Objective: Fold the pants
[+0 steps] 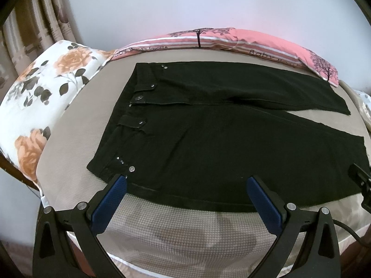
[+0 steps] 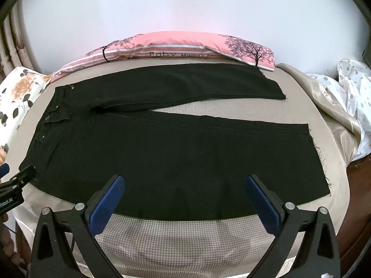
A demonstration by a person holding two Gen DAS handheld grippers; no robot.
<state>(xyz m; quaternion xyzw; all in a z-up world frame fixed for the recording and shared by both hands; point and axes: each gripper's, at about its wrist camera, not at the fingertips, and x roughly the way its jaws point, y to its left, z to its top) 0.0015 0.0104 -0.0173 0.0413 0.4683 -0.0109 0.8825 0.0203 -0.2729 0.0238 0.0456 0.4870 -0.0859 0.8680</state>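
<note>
Where the fisheye frame cuts in, the rear of each gripper and whatever holds it are lost from sight, and the near edge of the bed (image 2: 176,234) lies partly behind the black gripper arms. In the left wrist view the right gripper (image 1: 360,178) shows only as a dark fragment at the right border; in the right wrist view the left gripper (image 2: 14,180) is likewise clipped at the left border. The print on the pink pillow (image 2: 185,48) is only partly readable.

The black pants (image 2: 162,153) lie spread flat on the bed's beige houndstooth cover, waistband (image 1: 136,106) toward the floral pillow (image 1: 46,92), the two legs running to the right and parted in a narrow V. The far leg touches the pink pillow. Silver buttons and rivets dot the waistband; the leg hems (image 2: 317,157) look raw and frayed. The fabric shows few wrinkles.

The left gripper (image 1: 187,180) hangs over the near edge of the pants by the waist corner, blue pads (image 1: 109,203) set wide apart and holding nothing. The right gripper (image 2: 185,180) hangs over the near leg, equally wide and empty.
</note>
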